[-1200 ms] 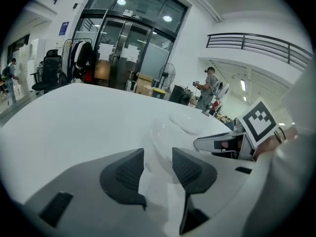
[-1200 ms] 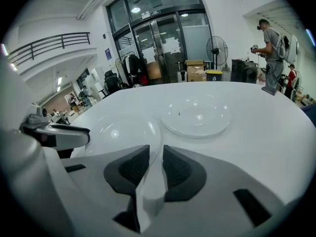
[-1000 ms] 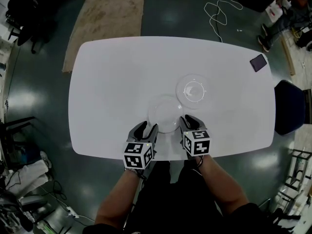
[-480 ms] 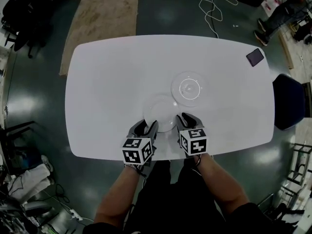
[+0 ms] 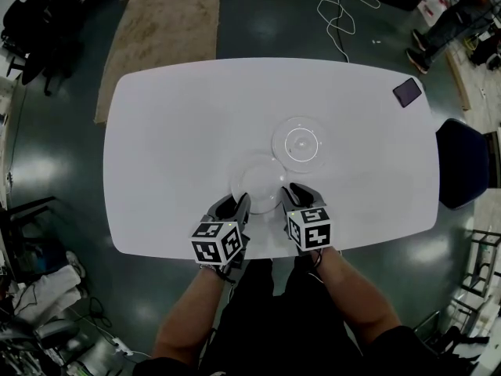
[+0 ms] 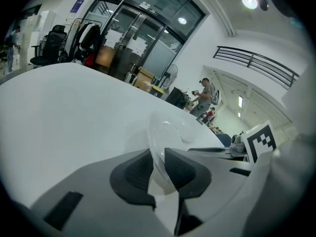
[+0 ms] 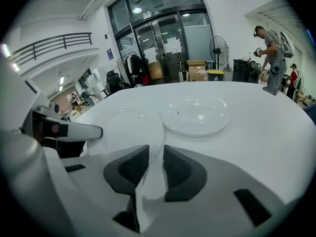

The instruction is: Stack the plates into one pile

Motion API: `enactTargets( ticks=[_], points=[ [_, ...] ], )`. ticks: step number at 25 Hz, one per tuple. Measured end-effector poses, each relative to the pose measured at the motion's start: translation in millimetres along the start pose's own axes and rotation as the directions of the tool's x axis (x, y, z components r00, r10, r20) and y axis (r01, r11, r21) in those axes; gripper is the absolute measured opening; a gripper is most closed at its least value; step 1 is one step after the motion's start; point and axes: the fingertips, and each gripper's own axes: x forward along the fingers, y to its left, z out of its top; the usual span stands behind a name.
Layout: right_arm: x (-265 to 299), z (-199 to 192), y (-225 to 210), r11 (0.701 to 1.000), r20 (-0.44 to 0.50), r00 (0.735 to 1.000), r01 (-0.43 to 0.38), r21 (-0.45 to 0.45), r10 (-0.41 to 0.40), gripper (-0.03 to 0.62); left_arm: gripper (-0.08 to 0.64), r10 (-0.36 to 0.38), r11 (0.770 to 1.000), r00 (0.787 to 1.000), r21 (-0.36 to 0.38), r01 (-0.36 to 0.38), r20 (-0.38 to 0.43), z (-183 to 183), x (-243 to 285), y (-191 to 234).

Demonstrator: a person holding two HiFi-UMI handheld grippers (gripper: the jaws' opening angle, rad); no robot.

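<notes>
Two clear plates lie on the white table. The near plate sits just in front of me and the far plate is beyond it to the right, the two rims close together. My left gripper is at the near plate's left front rim. Its jaws have just been closing, and the rim now stands pinched between the dark pads. My right gripper is shut on the same plate's right front rim. The far plate lies untouched past the right jaws.
A dark phone lies at the table's far right corner. A dark chair stands by the right edge. A rug and a white cable are on the floor beyond. A person stands far off.
The left gripper's jaws have narrowed onto the near plate's rim. Both hands and both plates stay about where they were.
</notes>
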Motion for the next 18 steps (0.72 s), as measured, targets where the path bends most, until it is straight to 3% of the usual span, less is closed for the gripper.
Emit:
enactTargets(
  ticks=[7,18],
  points=[
    [-12.9,12.3,-13.8,0.999,0.032,0.999,0.031,-0.012,-0.031,0.023,0.042,-0.036,0.996,0.999,-0.083,0.039,0.041,11.8,-3.4,-7.0],
    [-43.5,59.8,-23.6,1.000,0.127,0.992,0.003,-0.027,0.001,0.018,0.026,-0.044,0.997,0.994,-0.058,0.050,0.103,44.6,-15.4,-28.7]
  ],
)
